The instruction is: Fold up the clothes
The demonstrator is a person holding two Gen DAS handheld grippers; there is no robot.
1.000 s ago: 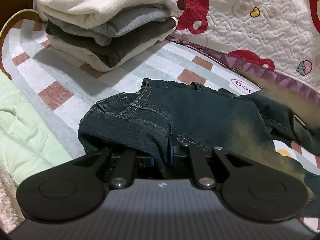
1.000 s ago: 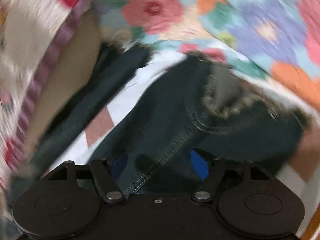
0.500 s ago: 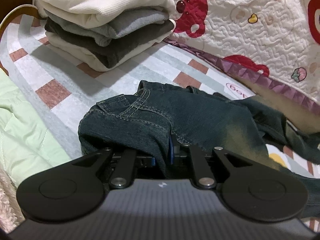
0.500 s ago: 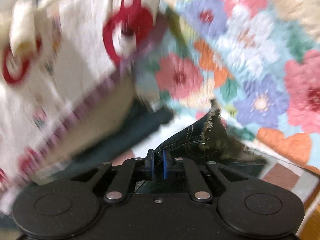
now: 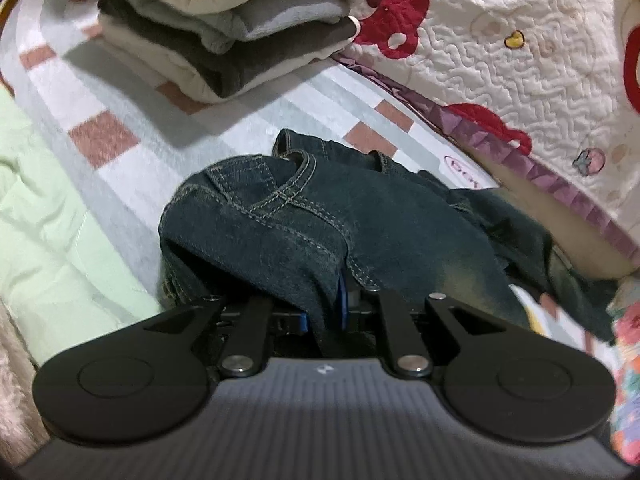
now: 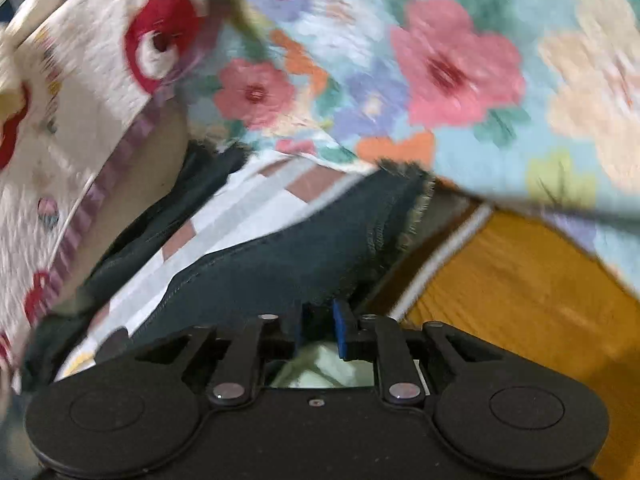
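Note:
Dark blue jeans (image 5: 360,216) lie bunched on the checked sheet (image 5: 160,112). My left gripper (image 5: 324,312) is shut on a fold of denim by the waistband, which drapes over its fingers. In the right wrist view one jeans leg (image 6: 312,248) with a frayed hem stretches away across the checked sheet (image 6: 240,208). My right gripper (image 6: 318,320) is shut on the near part of that leg. The other leg (image 6: 172,216) trails to the left under the quilt's edge. The right wrist view is blurred.
A stack of folded clothes (image 5: 240,20) sits at the far left of the bed. A bear-print quilt (image 5: 520,60) borders the back and a pale green blanket (image 5: 48,220) the left. A floral quilt (image 6: 440,72) and an orange wooden surface (image 6: 520,300) lie to the right.
My right gripper went from open around the jeans leg to shut on it, then swung with it; the leg now lies stretched out. My left gripper kept its hold and edged forward.

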